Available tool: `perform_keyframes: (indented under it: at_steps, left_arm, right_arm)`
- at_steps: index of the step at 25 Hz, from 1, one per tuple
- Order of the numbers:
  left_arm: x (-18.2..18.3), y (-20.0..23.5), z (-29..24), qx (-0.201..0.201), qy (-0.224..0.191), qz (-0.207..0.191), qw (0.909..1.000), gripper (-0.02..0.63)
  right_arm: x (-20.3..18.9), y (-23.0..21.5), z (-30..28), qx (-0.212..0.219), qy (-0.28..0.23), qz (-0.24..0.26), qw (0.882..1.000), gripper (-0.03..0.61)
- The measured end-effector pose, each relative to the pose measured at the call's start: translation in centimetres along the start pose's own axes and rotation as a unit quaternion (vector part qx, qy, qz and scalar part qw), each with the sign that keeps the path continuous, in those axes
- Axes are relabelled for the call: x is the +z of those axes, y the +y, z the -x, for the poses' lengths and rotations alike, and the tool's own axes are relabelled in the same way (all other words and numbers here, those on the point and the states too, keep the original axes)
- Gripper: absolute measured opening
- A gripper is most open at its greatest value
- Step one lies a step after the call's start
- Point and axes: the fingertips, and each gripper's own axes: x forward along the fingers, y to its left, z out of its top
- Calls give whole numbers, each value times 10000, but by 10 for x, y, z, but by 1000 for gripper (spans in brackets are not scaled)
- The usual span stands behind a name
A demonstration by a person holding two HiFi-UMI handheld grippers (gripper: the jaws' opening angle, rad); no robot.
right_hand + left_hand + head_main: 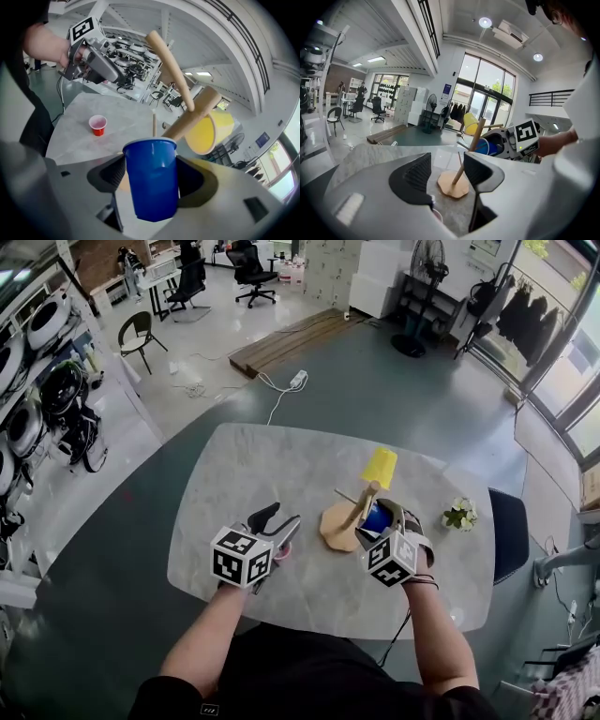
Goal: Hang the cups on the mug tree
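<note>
My right gripper [151, 172] has its jaws clamped on a blue plastic cup [152, 192], right by the wooden mug tree [349, 521]. The tree stands on the pale marble-look table [234, 484] with a yellow plastic cup [380, 468] hung up top. Left gripper [446, 164] jaws are half open and empty, with a small red cup [98, 125] just beside them. Grey floor [422, 399] all round.

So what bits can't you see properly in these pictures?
The red cup: head view, nearly all hidden behind the left tool; left gripper view shows only a rim sliver.
The blue cup: head view, mostly covered by the right tool.
The mug tree: right gripper view, base mostly behind the blue cup.
Peg tip holding the yellow cup: hidden inside it.
</note>
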Motion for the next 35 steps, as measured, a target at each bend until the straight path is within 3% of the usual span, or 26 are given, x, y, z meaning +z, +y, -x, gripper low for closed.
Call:
perform_keyframes:
  at_steps: [15,22,29,35]
  left_arm:
    - [-4,-5,-3,-61,39,102,9999,224]
    - [-5,-11,-4,-58,41,99,9999,224]
    - [2,-20,-4,19,-109,25,9999,224]
    - [29,-40,5,139,-499,-175,9985,224]
  right_arm:
    - [6,20,13,207,-1,657,9976,342]
    - [6,15,20,135,-152,530,9984,342]
    - [14,-4,50,34,-859,-490,9951,342]
    - [13,-21,93,85,-1734,-1733,9694,342]
